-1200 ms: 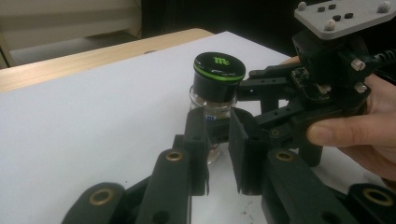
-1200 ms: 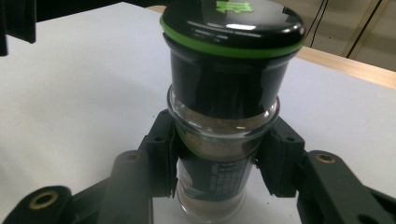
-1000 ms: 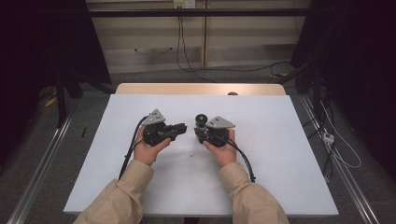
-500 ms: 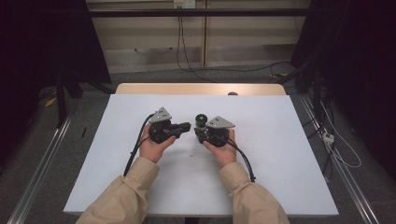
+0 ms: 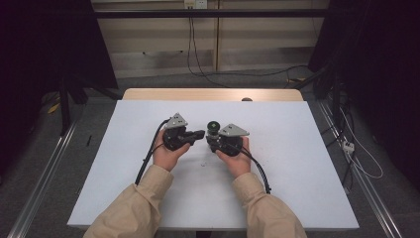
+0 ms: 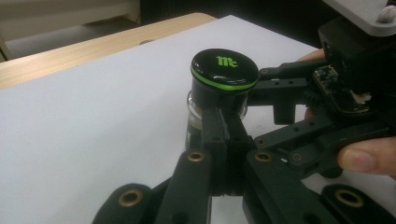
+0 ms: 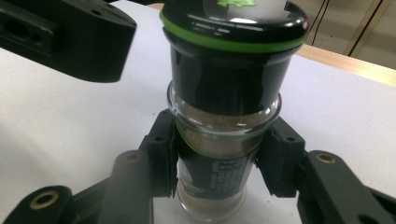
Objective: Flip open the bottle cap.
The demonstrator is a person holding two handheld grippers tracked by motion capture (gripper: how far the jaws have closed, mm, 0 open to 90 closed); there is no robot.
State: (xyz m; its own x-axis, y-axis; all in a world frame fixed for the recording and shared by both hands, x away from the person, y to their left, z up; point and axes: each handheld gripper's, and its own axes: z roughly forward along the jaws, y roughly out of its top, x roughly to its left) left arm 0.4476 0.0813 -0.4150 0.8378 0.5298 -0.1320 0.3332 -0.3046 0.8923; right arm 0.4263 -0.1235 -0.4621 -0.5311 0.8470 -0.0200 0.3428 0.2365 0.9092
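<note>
Spice jar (image 7: 224, 140) stood upright on white bench (image 5: 307, 163), mid-bench, glass body clamped between jaws of my right gripper (image 5: 214, 140). Black cap (image 6: 224, 70) with green ring on top. My left gripper (image 5: 198, 134) just beside cap, jaws just closed together, nothing between them, tips at cap's side.

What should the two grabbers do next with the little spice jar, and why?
Probably the left gripper should open a bit and close around the black cap, so it can twist it. The right gripper already clamps the glass spice jar upright on the white table, while the left one's jaws have just closed together, pointing at the jar below the cap without gripping it.
</note>
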